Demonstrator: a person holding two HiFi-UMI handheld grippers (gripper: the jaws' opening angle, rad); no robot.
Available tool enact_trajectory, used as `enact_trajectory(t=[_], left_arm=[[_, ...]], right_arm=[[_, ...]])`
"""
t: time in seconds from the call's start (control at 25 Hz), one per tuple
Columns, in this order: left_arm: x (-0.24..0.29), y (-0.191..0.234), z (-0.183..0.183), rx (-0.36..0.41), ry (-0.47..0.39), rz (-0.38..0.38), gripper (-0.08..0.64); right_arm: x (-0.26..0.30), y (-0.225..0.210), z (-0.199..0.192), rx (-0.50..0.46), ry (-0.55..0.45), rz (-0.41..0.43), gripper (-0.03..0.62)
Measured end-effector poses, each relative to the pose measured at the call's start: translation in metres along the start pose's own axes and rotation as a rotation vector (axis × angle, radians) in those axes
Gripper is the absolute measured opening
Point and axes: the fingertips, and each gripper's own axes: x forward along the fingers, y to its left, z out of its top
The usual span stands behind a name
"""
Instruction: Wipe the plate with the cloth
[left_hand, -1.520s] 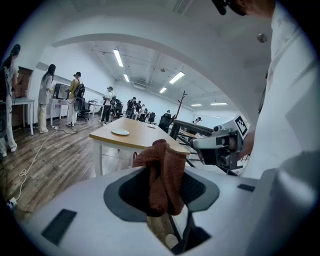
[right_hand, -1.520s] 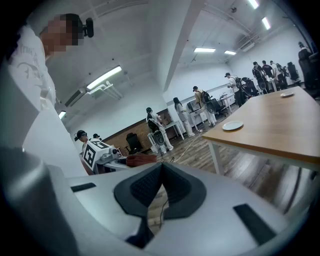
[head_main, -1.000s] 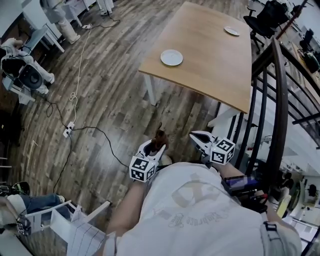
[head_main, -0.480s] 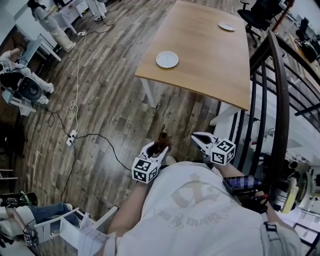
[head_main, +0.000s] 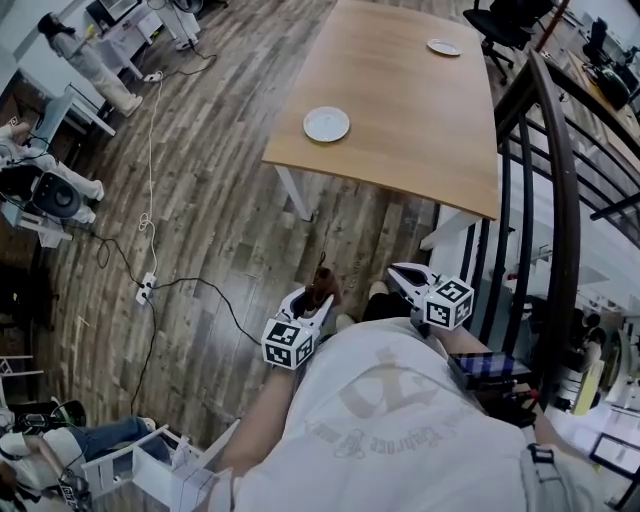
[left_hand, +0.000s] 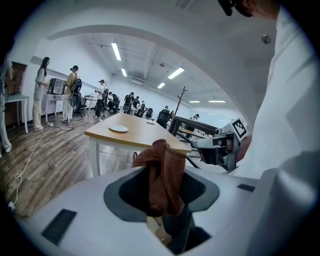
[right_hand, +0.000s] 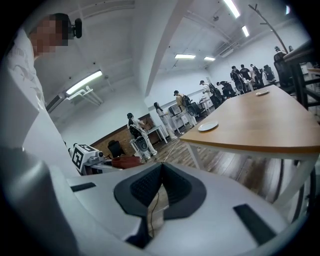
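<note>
Head view is showing the person standing well back from the table (head_main: 420, 140), so the step in hand is probably the approach. At lower centre the left gripper (head_main: 316, 298) is pinching the cloth (head_main: 322, 279), held low against the body and pointing at the table. The plate (head_main: 326, 124) is lying at upper centre, near the table's left corner, well apart from both grippers. Just right, the right gripper (head_main: 400, 272) is hanging level, jaws pressed together on nothing. Doing this well likely means arriving with the cloth's loose fold leading and steadying the rim.
</note>
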Motion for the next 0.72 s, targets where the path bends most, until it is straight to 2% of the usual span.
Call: enact_trajectory(t=[0.16,0.4,0.56,0.72], left_arm=[[0.005,0.013,0.005,-0.017,-0.01,0.024,0.17],[0.022,0.053,0.014,-0.031,0.024,0.073,0.17],[0.045,0.075,0.032,-0.037,0.034,0.089,0.17],[0.084,0.093,0.057,-0.022,0.051,0.072,0.17]], right_arm=[[0.017,-0.014,0.009,-0.004,0.007,0.0,0.012],[0.06,-0.028,0.025,-0.034,0.043,0.051,0.014],[0.077,-0.059,0.045,-0.024,0.042,0.041,0.012],[0.1,-0.094,0.072,-0.016,0.033,0.04,0.014]])
